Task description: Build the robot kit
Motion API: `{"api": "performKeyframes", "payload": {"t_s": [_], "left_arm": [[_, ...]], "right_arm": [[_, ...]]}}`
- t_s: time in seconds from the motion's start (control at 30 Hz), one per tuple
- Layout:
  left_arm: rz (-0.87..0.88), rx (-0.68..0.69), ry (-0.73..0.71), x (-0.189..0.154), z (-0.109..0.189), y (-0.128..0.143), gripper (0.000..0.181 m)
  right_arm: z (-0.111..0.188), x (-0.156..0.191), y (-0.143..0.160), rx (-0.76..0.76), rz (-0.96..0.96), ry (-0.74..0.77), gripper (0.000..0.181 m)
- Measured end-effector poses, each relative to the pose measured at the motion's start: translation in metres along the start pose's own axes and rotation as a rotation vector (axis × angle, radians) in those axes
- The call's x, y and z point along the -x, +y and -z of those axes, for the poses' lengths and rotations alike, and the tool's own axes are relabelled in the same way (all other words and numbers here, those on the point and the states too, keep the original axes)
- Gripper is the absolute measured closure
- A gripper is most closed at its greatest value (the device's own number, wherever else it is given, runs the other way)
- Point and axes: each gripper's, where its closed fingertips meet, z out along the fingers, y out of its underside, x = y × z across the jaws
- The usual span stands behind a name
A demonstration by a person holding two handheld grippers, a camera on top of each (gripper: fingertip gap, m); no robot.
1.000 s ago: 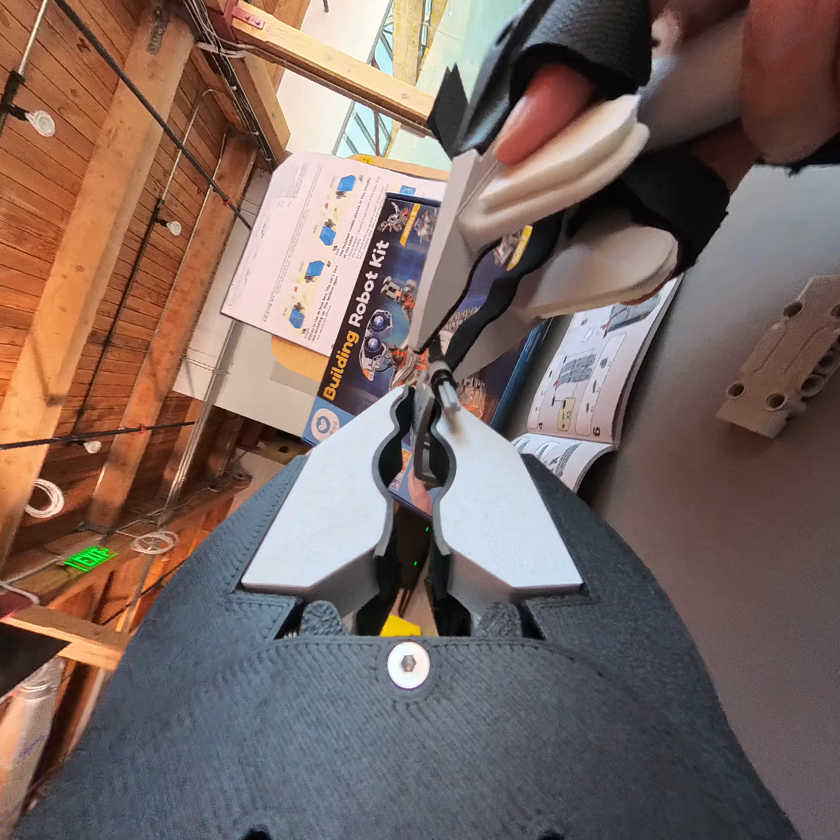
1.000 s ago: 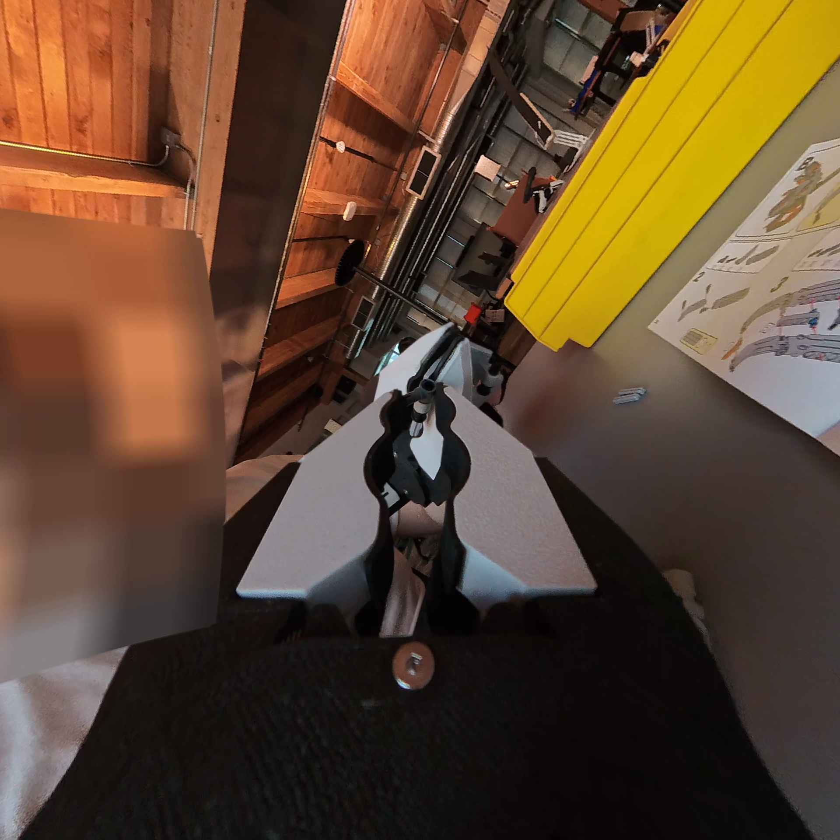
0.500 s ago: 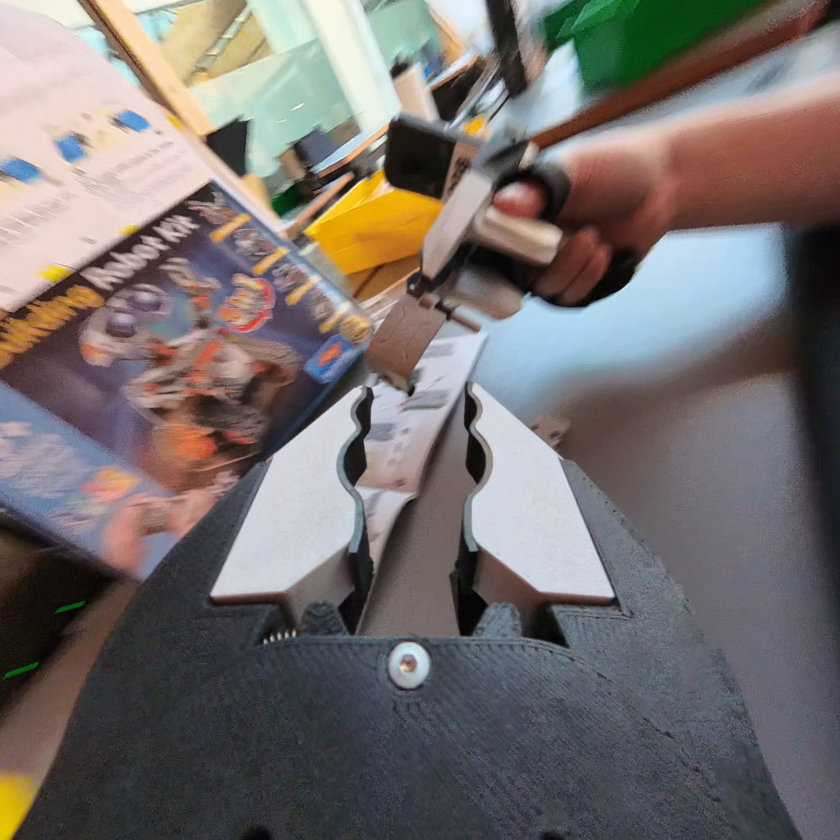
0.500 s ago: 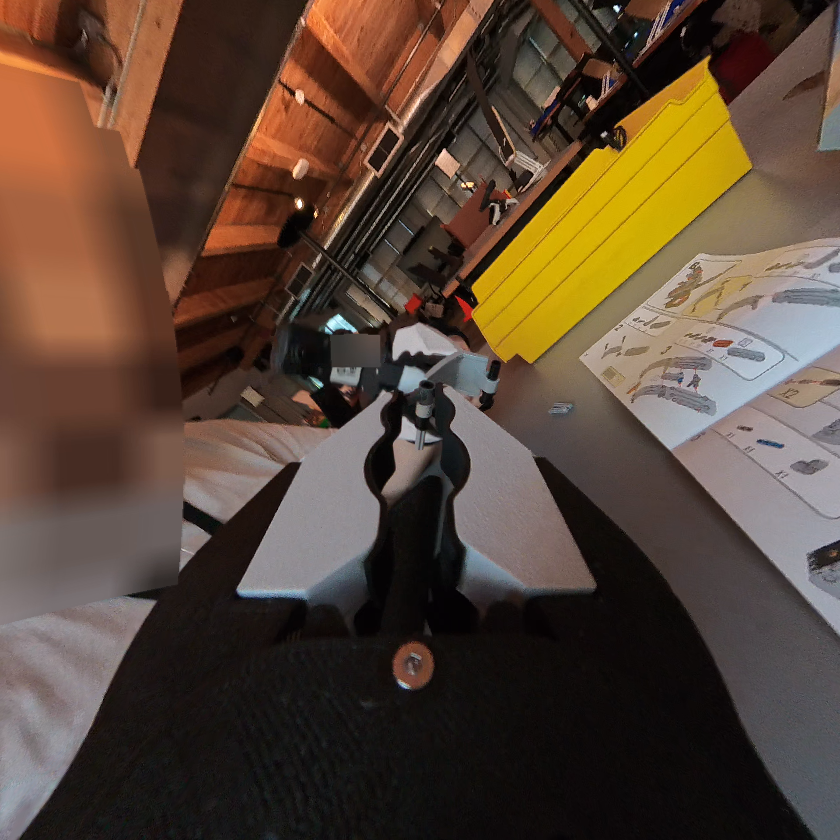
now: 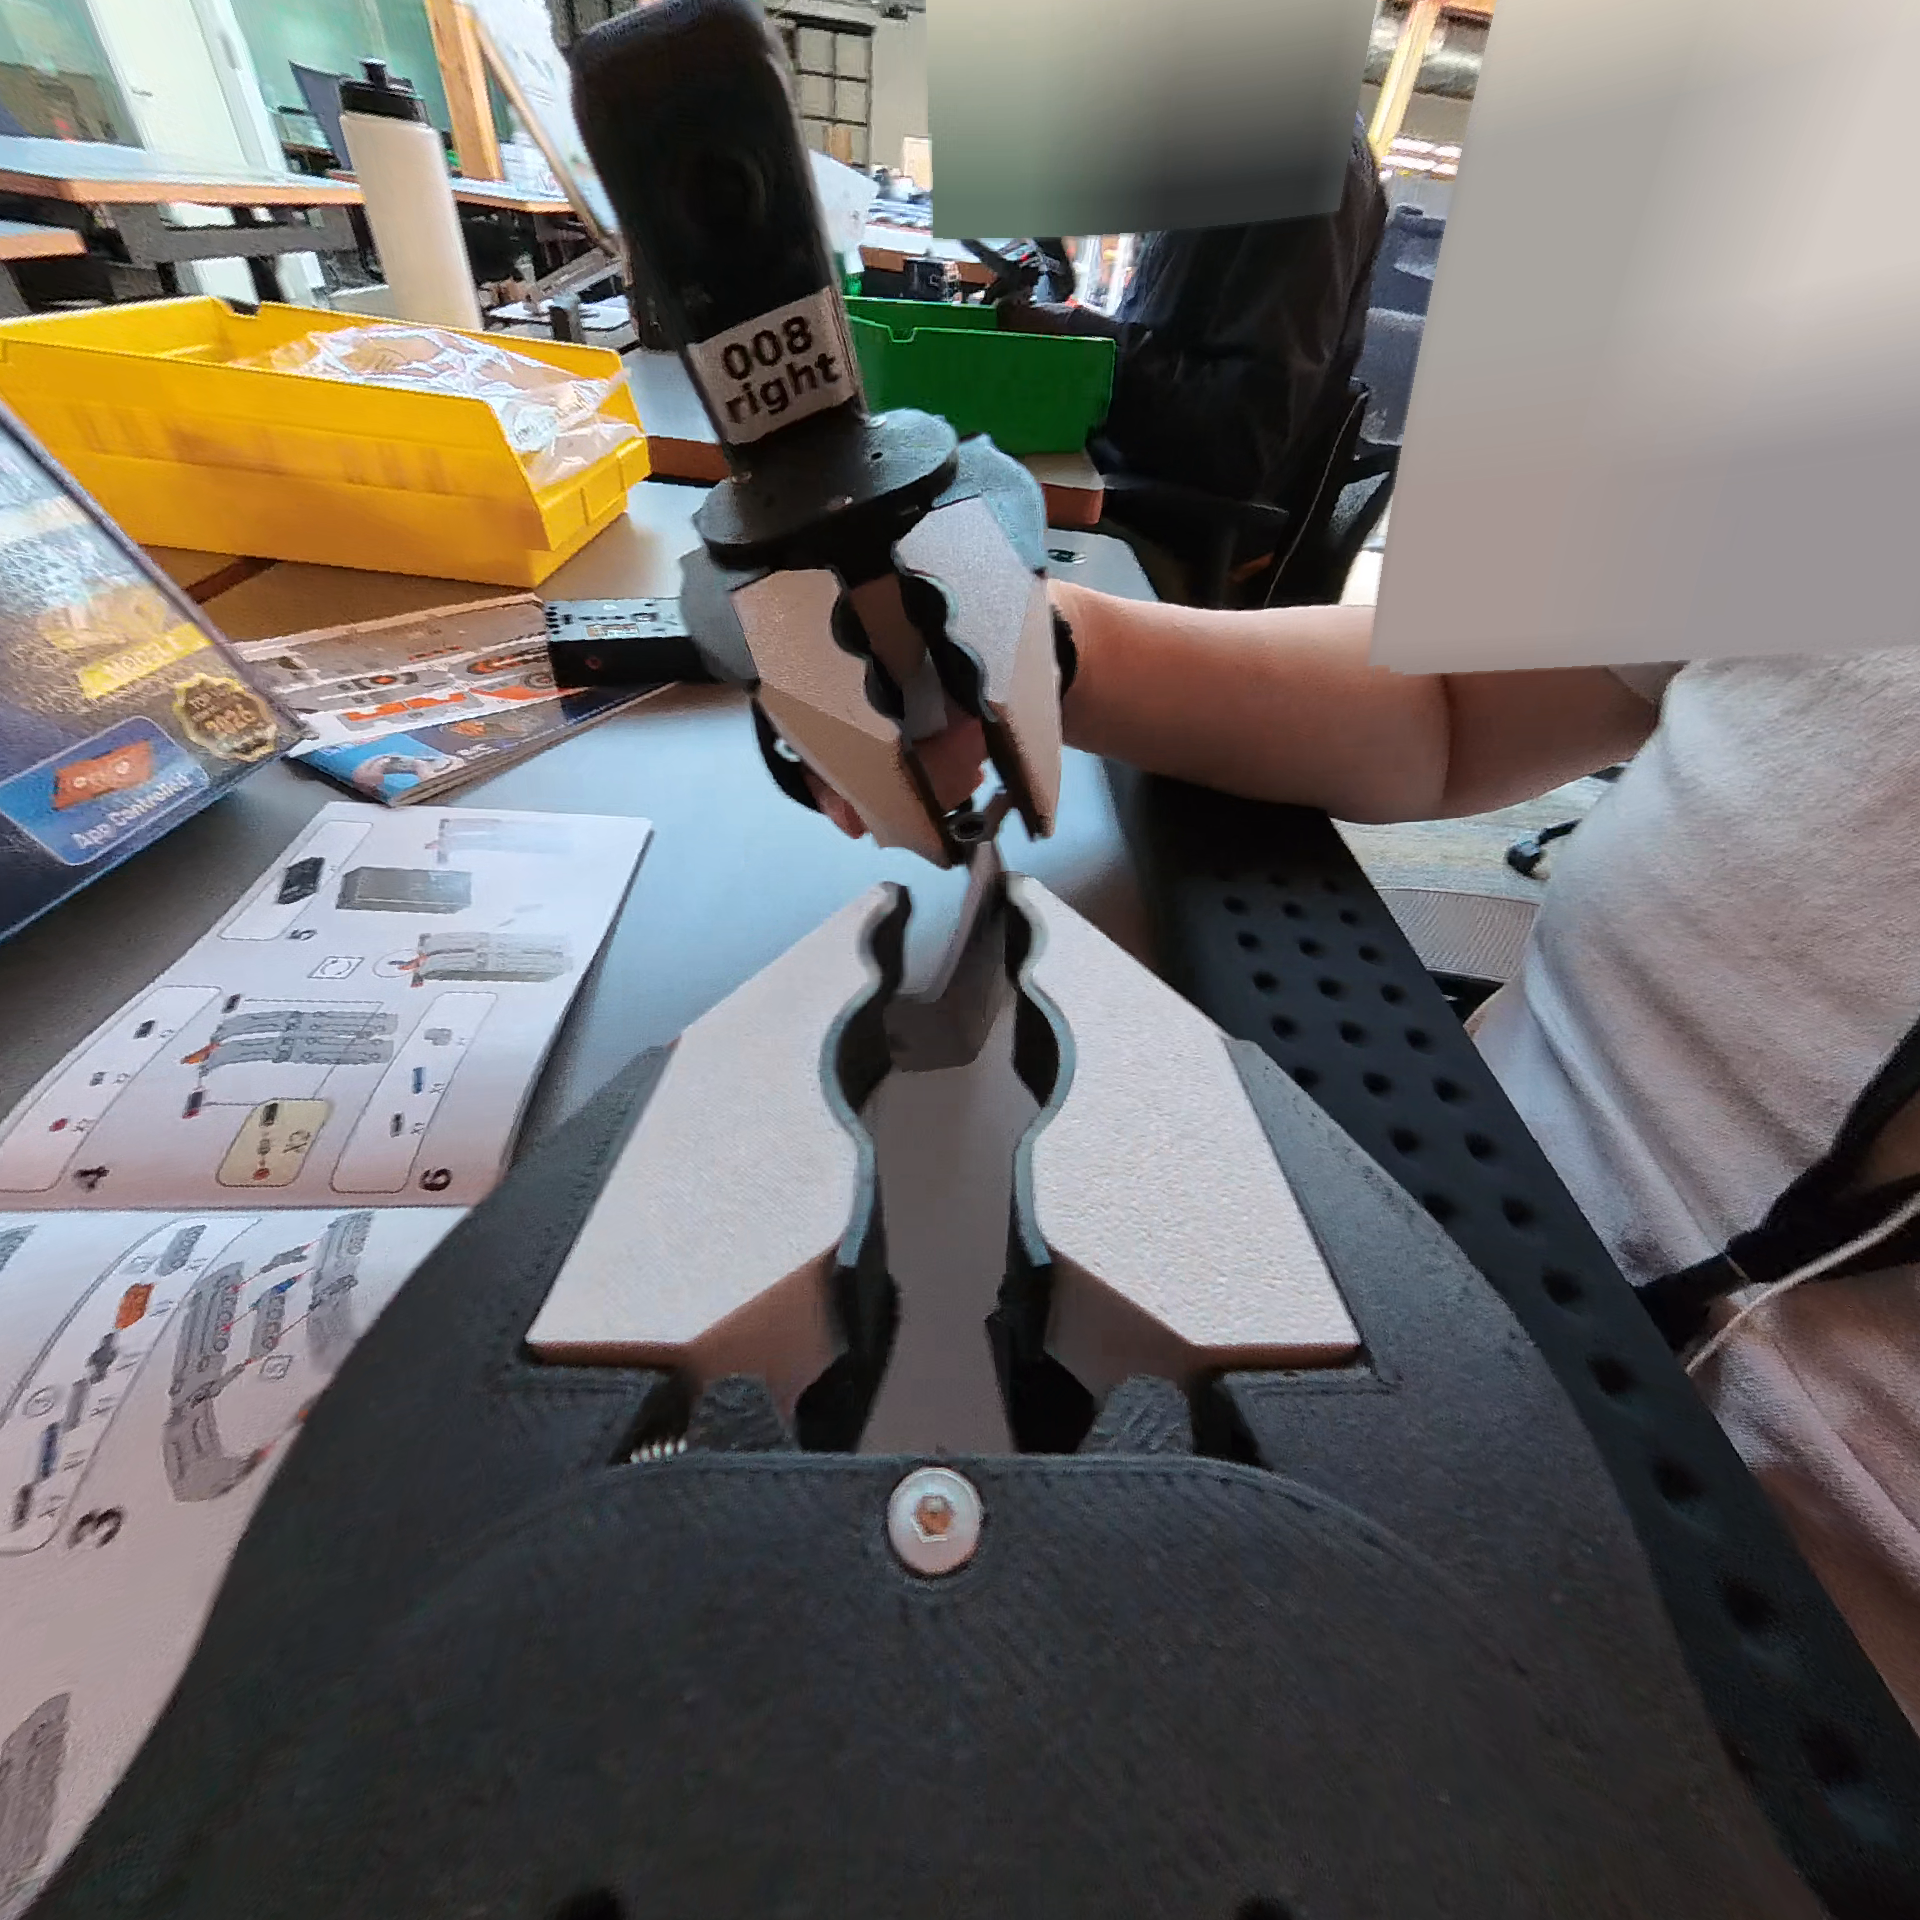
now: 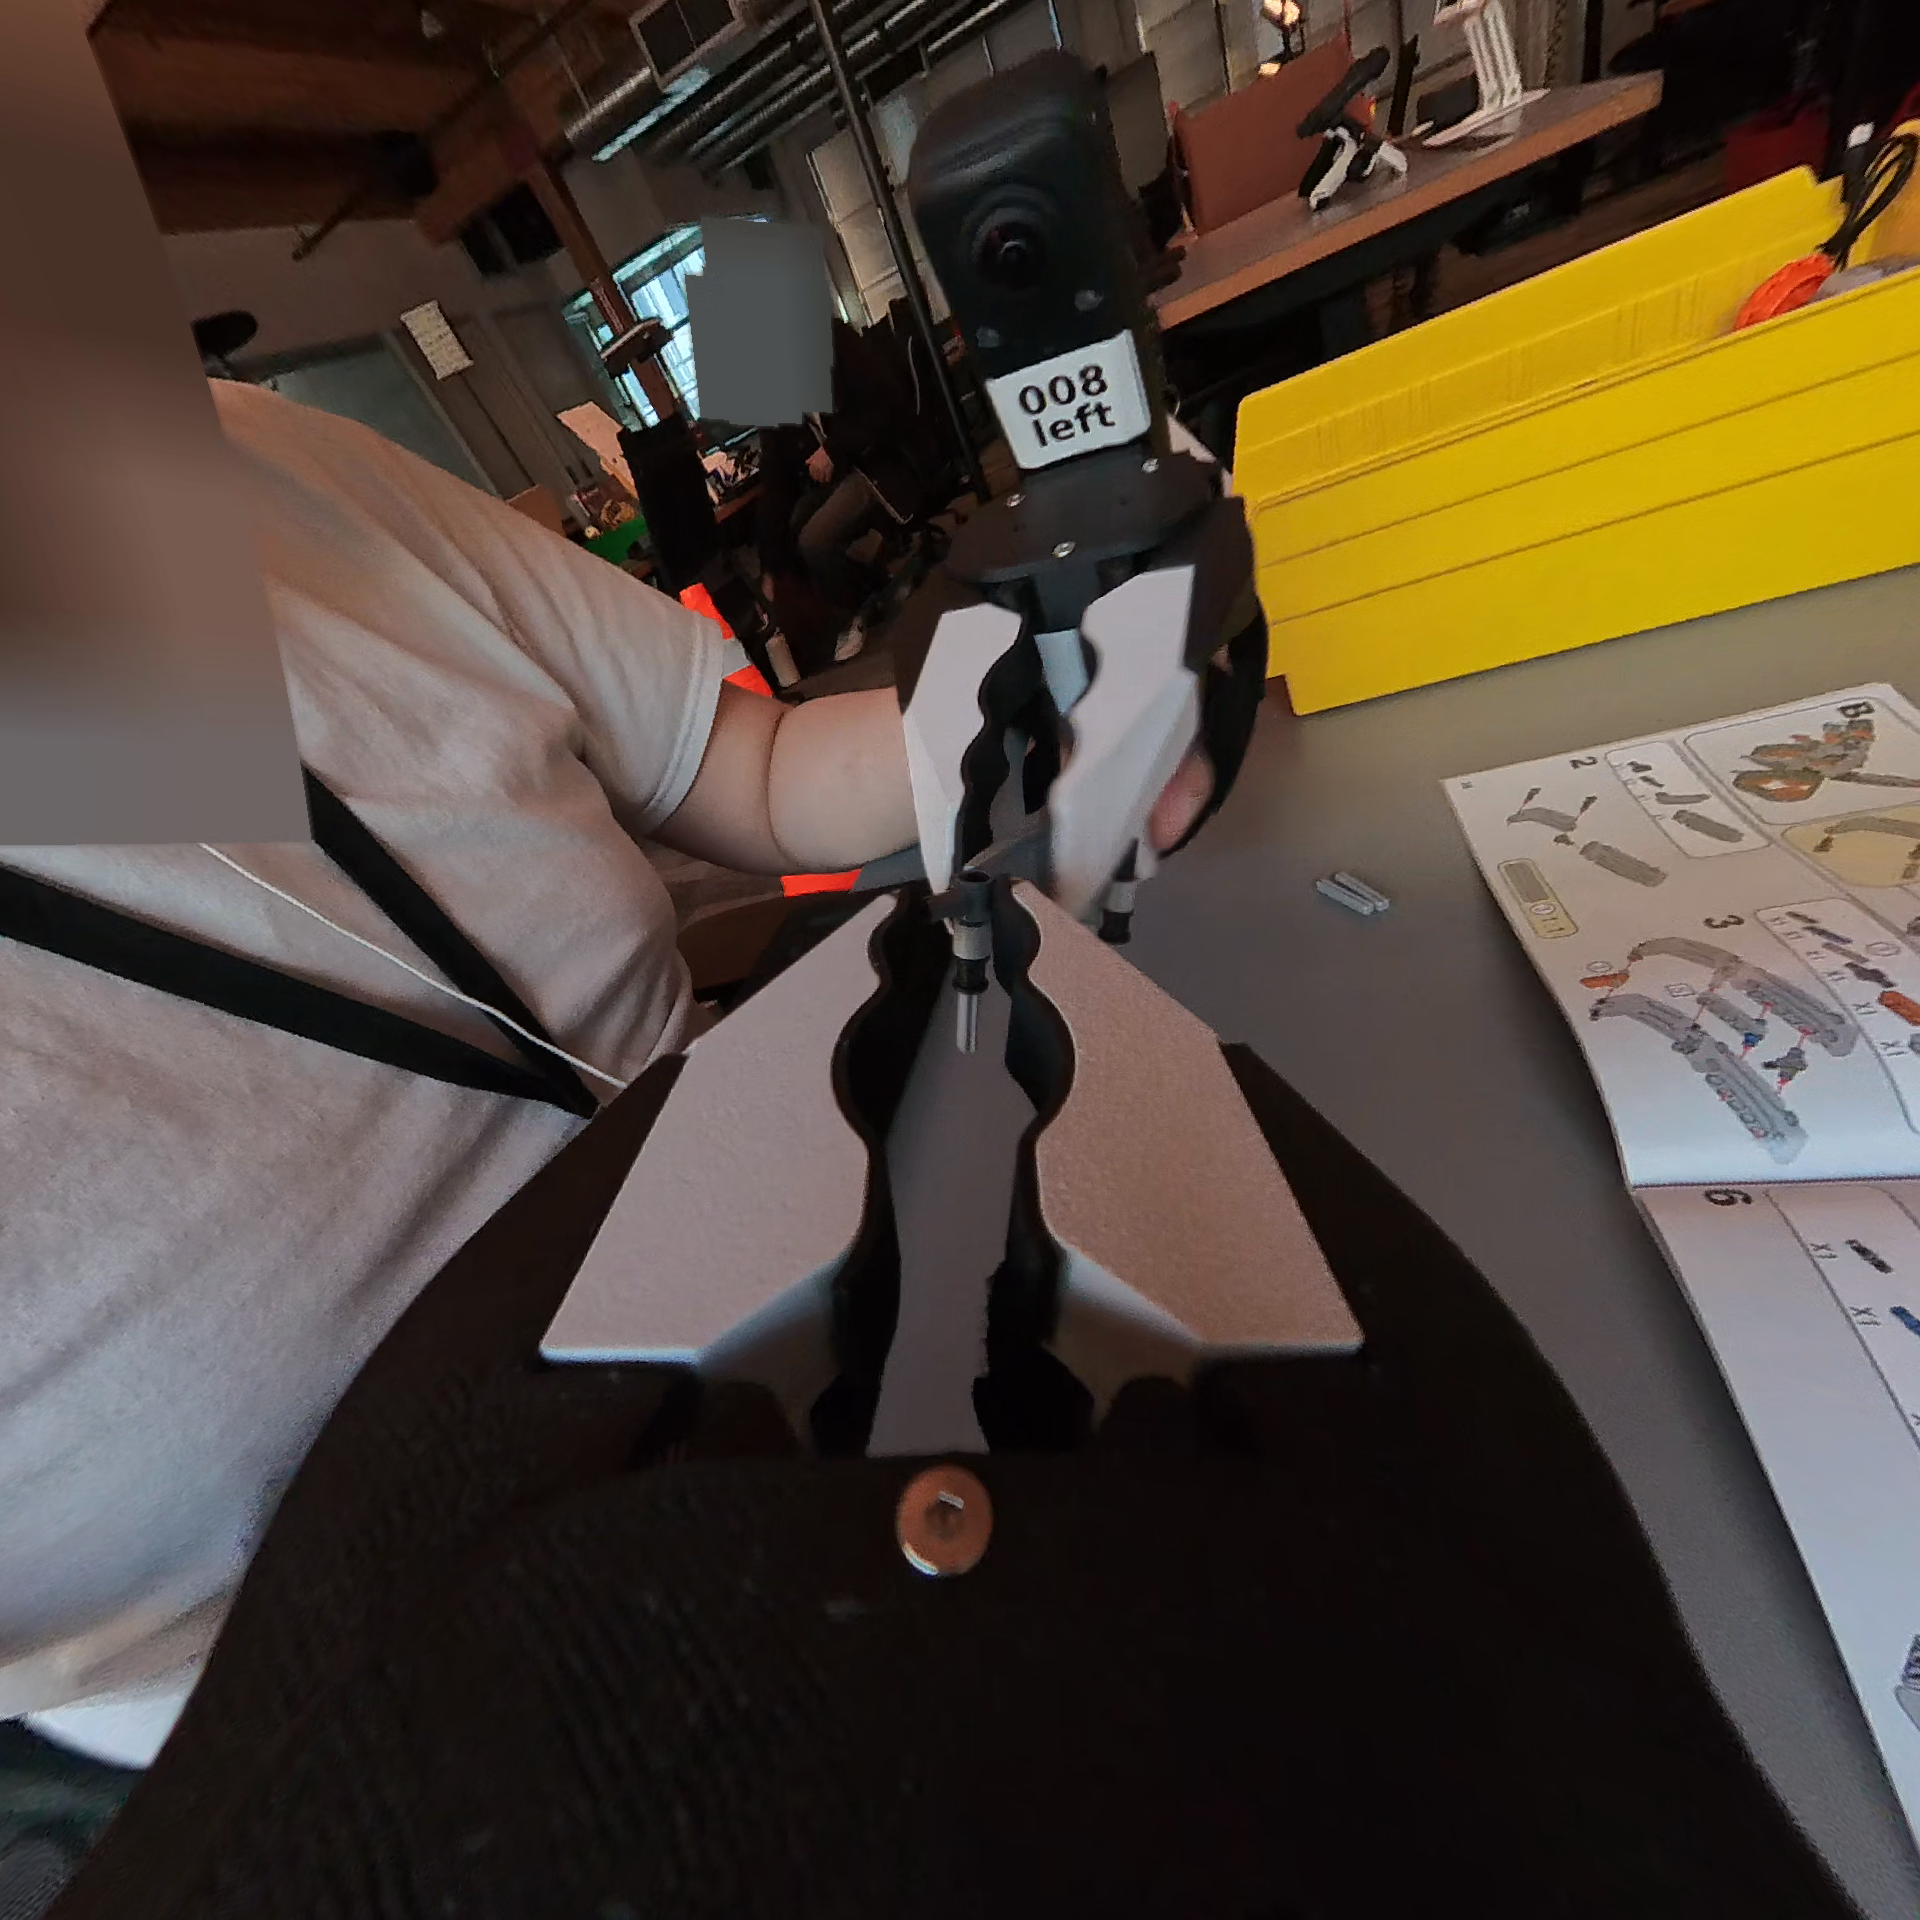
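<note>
Now my left gripper [image 5: 951, 914] clamps grey beam [image 5: 961, 987], long axis along fingers; my right gripper [image 6: 971, 914] pinches black-grey pin [image 6: 971, 961], pointing at beam tip, tips nearly touching above table [image 6: 1299, 997].

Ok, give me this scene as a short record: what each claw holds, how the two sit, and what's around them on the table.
left claw: shut on grey beam
right claw: shut on black-and-grey pin
relation: claws face each other tip to tip above the table; pin's end at the beam, contact unclear
table: dark; open instruction booklet, kit box, yellow bin
loose parts: two small grey pieces near the booklet
</note>
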Motion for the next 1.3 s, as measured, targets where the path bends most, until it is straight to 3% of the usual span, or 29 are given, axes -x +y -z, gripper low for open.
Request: {"api": "performKeyframes", "payload": {"t_s": [0.03, 0.13, 0.23, 0.3, 0.53, 0.73, 1.0, 1.3], "left_arm": [[0.004, -0.003, 0.041, -0.006, 0.0, 0.0, 0.181], [0.022, -0.045, 0.032, -0.003, 0.001, -0.006, 0.181], [0.009, -0.081, -0.026, 0.005, 0.006, -0.013, 0.181], [0.025, -0.099, -0.03, 0.007, 0.009, -0.016, 0.181], [0.03, -0.091, -0.018, 0.005, 0.008, -0.016, 0.181], [0.006, -0.227, -0.055, 0.005, 0.013, -0.035, 0.165], [-0.061, -0.417, 0.001, -0.012, 0.021, -0.057, 0.175], [-0.114, -0.4, -0.003, -0.016, 0.019, -0.055, 0.161]], "right_arm": [[0.0, -0.003, -0.003, -0.024, 0.011, 0.015, 0.171], [0.003, -0.006, -0.012, -0.088, 0.034, 0.033, 0.171], [0.006, -0.015, -0.009, -0.082, 0.024, 0.079, 0.156], [0.005, -0.015, -0.005, -0.067, 0.022, 0.075, 0.168], [-0.001, -0.015, -0.002, -0.046, 0.071, 0.075, 0.176], [-0.003, -0.008, -0.017, -0.125, 0.222, 0.106, 0.176], [-0.007, 0.007, -0.027, -0.203, 0.214, 0.006, 0.177], [-0.011, 0.015, -0.023, -0.19, 0.182, -0.066, 0.177]]}}
